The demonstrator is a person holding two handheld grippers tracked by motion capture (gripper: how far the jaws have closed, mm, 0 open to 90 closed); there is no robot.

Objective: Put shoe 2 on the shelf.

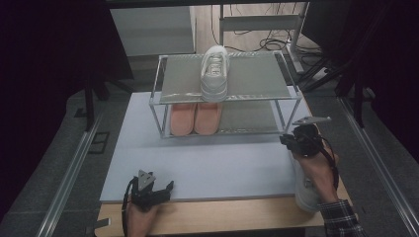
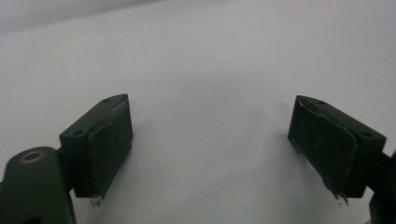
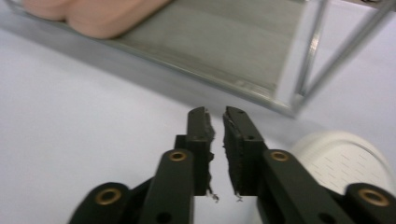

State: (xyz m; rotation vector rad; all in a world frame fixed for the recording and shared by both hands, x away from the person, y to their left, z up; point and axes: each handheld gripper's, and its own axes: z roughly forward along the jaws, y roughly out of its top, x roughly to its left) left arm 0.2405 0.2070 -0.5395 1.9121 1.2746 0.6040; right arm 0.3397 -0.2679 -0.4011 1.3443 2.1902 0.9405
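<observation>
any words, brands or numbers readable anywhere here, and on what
None can be read.
White shoe on the rack's top shelf: no legible brand; any marks are too small and blurred.
Second white shoe by the right gripper: a perforated patch in the right gripper view, no letters.
Pink slippers: plain.
Left gripper, mat: no labels or signs.

The left tool [image 2: 210, 154], made of two black blocky jaws with flat dark pads [image 2: 109, 149], stands wide apart with nothing between them. Beneath and beyond it lies the smooth pale lavender-white surface of the desk [image 2: 210, 70], bare and evenly lit. A brass-ringed hole marks the near arm of the left-hand jaw.
</observation>
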